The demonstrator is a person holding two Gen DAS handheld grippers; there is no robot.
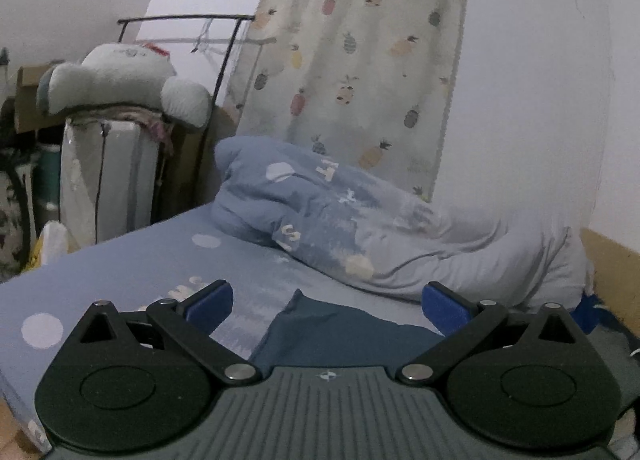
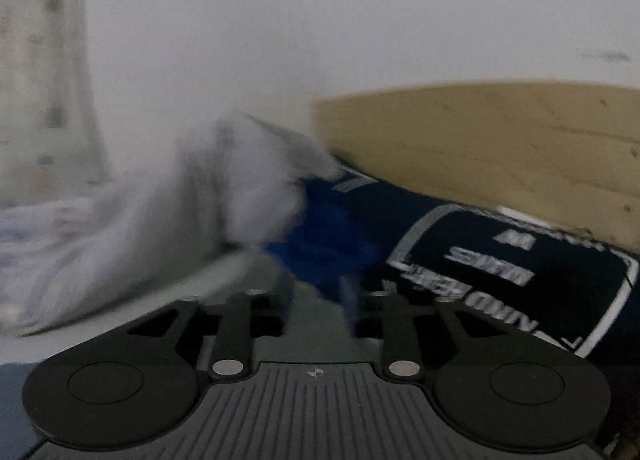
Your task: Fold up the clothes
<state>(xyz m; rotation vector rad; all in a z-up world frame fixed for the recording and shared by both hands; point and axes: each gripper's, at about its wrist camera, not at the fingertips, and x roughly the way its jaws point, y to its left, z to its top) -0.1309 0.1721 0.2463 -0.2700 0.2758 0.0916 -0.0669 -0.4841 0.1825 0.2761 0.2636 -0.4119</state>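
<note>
In the left wrist view my left gripper is open and empty, its blue pads wide apart just above a dark teal garment that lies on the blue bed sheet. In the blurred right wrist view my right gripper has its fingers close together with a grey-green cloth between and under them; whether they pinch it is unclear. A bright blue garment lies just ahead, beside a navy cloth with white lettering.
A bunched blue quilt fills the bed's far side, also seen pale and blurred in the right wrist view. A wooden board lines the wall. A plush toy on white storage and a rack stand at the left.
</note>
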